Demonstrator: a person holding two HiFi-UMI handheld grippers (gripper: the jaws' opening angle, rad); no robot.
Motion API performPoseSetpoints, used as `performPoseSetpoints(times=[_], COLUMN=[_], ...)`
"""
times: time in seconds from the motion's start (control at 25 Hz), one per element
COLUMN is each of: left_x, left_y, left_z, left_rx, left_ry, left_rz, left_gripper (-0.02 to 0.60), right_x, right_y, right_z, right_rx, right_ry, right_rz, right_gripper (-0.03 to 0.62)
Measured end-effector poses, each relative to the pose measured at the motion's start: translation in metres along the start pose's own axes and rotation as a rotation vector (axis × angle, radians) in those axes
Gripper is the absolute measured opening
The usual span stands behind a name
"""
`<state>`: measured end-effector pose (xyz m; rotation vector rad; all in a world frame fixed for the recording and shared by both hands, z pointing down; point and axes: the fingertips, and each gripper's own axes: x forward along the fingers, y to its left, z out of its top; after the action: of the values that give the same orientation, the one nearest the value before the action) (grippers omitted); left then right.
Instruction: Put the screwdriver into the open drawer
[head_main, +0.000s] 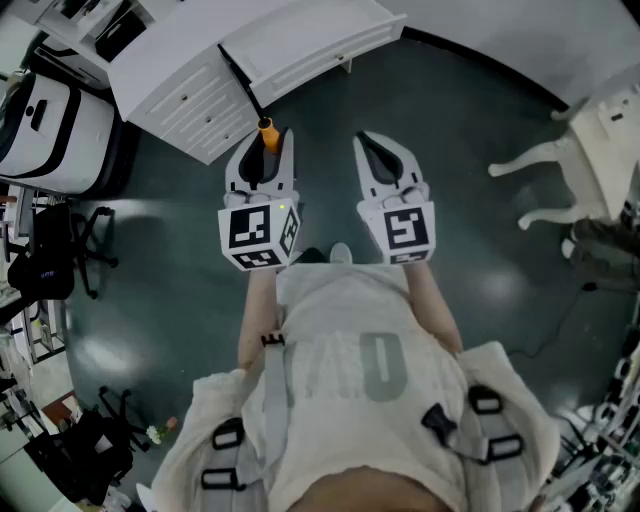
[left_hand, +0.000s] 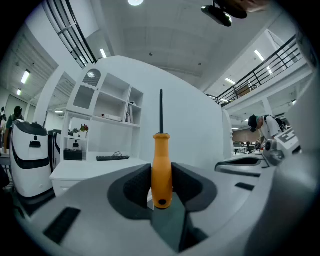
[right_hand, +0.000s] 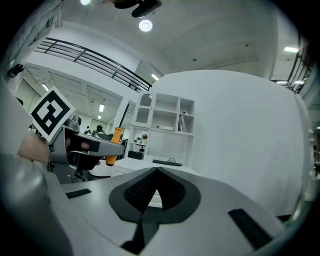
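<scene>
The screwdriver (left_hand: 161, 150) has a thick orange handle, rounded at the butt with a small dark hole in it, and a thin black shaft that stands straight up. The left gripper (left_hand: 161, 175) clamps the lower handle between its two dark pads, jaws part-way apart around it. The tool hangs in the air in front of the person, just short of the white desk (head_main: 190, 85).

From the head view the screwdriver is only an orange stub between the jaws (the shaft cannot be made out there); the left gripper view alone shows its full length. The right gripper view catches the same handle from the side, poking up out of the left gripper. The right gripper (right_hand: 156, 172) has its tips together with nothing between them.

Around them lies a dark floor (head_main: 480, 210). The desk carries an open shelf unit (left_hand: 107, 107) and a black keyboard (left_hand: 112, 158). A white machine (left_hand: 30, 155) stands at the desk's left, near a black office chair (head_main: 60, 255); white curved furniture legs (head_main: 540, 160) stand at the right.
</scene>
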<state>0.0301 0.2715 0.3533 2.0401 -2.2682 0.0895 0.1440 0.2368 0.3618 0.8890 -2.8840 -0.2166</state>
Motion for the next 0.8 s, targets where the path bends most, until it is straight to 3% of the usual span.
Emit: performPoseSetpoints(times=[0.44,0.8], left_x=[0.01,0.014], left_y=[-0.003,0.004], left_z=[-0.001,-0.009], left_rx=[0.007,-0.007], left_ry=[0.011,0.033], left_rz=[-0.009,0.003], left_gripper=[0.123,0.123], right_x=[0.006,0.017], right_y=[-0.016,-0.016], right_z=[0.003,-0.011], right_rx=[0.066,0.003], right_ry=[-0.029,0.011], right_rz=[-0.03,-0.042], right_gripper=[0.003,0.003])
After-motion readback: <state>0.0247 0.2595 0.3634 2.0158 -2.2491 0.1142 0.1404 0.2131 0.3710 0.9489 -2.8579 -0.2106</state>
